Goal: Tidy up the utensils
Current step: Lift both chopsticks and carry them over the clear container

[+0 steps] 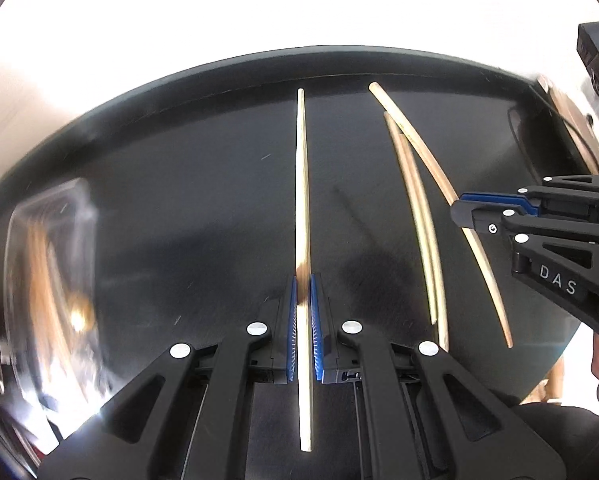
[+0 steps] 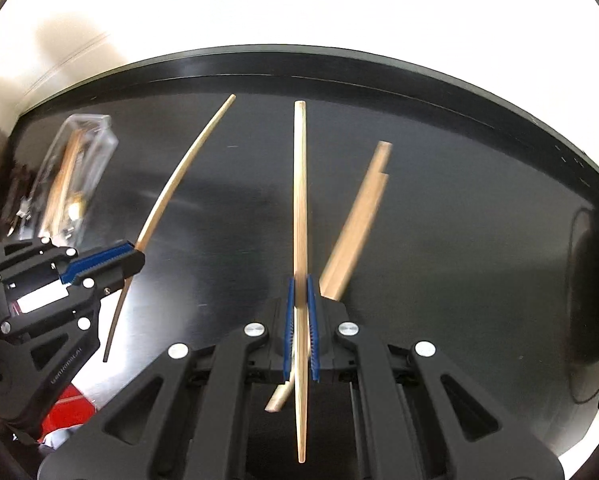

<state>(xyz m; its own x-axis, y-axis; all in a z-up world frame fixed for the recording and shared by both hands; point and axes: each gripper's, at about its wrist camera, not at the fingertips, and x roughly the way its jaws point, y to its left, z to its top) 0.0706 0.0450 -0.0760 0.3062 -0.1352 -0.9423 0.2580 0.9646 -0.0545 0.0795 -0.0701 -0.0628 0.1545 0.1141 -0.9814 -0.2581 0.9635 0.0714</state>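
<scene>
- Your left claw (image 1: 304, 300) pinches one chopstick (image 1: 302, 184); your right claw (image 2: 300, 300) pinches another chopstick (image 2: 299, 184).
- A chopstick pair (image 1: 417, 216) waits on the desk (image 1: 203, 184), right of the clear container (image 1: 51, 272) already holding some.

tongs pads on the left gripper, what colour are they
Blue, ribbed pads on black tongs, clearest in the left wrist view.

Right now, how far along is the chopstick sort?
Done: some chopsticks already sit in the clear container. In hand: the left gripper and the right gripper each clamp one chopstick. Left: a pair of chopsticks on the black table.
</scene>
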